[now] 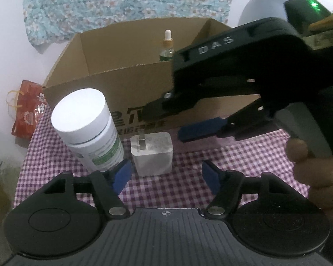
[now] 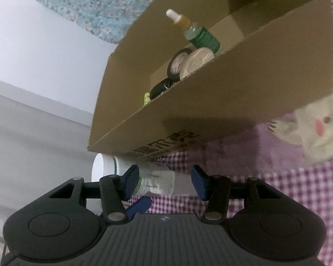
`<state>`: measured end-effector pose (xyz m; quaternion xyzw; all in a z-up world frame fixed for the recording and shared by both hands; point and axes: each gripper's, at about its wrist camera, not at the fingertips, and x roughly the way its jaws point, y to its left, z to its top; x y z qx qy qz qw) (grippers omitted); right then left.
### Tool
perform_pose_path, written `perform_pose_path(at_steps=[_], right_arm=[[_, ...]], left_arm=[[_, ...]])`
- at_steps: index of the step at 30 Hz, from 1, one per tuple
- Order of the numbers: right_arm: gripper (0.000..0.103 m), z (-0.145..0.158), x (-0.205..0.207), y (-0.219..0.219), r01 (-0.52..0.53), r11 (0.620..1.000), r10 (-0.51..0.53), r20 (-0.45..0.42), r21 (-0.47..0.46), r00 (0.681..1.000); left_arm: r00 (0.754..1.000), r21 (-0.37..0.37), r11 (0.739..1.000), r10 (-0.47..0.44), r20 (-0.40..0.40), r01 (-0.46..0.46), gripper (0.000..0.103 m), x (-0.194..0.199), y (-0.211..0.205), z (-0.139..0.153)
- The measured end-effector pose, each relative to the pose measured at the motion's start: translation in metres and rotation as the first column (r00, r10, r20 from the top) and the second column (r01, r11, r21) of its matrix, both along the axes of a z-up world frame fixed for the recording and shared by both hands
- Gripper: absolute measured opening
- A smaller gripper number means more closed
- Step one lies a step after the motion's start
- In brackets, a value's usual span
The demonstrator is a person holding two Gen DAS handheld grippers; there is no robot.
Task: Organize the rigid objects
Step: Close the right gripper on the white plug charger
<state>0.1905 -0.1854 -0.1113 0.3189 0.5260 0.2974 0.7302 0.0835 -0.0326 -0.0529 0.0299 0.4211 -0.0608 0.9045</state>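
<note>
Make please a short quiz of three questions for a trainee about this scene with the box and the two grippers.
1. True or false: the dropper bottle stands inside the cardboard box.
2. Which lies between the left gripper and the box? A) white charger B) a spoon C) a cup
3. Fill in: the cap of the pill bottle is ____.

Key: 1 true; 2 A; 3 white.
</note>
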Motion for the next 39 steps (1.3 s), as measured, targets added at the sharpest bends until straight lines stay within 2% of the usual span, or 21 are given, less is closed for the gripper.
perform_pose_path(at_steps=[6,16,19,27,32,36,39], right_arm=[[0.055,-0.018,0.011,0.013,-0.036,0.999,0.038,-0.048,0.039,0.998],[0.056,-0.024,-0.003,-0.001,-0.034,0.998,0.041,-0.13,0.057,0.991],[0.056,-0.022,-0.007,-0.006,-0.014,0.998,0.023,-0.148,0.061,0.989],[0.056,-0.012,-0.017,-0.032,0.022,1.0,-0.021,-0.168,0.003,0.986],[0.056,-0.009,-0.026,-0.052,0.07,0.997,-0.073,-0.171,-0.021,0.983],[0.056,-0.011,-0.032,-0.061,0.097,0.995,-0.098,-0.188,-0.012,0.977],[0.056,-0.013,-0.036,-0.065,0.096,0.995,-0.097,-0.192,-0.016,0.977]], left_arm=[[1.0,-0.01,1.0,0.019,-0.009,-0.02,0.068,0.007,0.003,-0.005],[1.0,-0.015,1.0,-0.009,0.002,0.009,0.053,0.003,-0.001,-0.007],[0.999,-0.02,0.999,-0.042,0.006,0.043,0.045,-0.002,-0.008,-0.005],[0.993,-0.051,0.991,-0.121,0.003,0.121,0.045,-0.012,-0.028,-0.004],[0.979,-0.072,0.977,-0.202,-0.003,0.201,0.045,-0.019,-0.045,-0.002],[0.97,-0.016,0.971,-0.24,-0.024,0.24,0.045,-0.021,-0.055,-0.002],[0.968,-0.003,0.97,-0.244,-0.056,0.244,0.045,-0.02,-0.057,-0.003]])
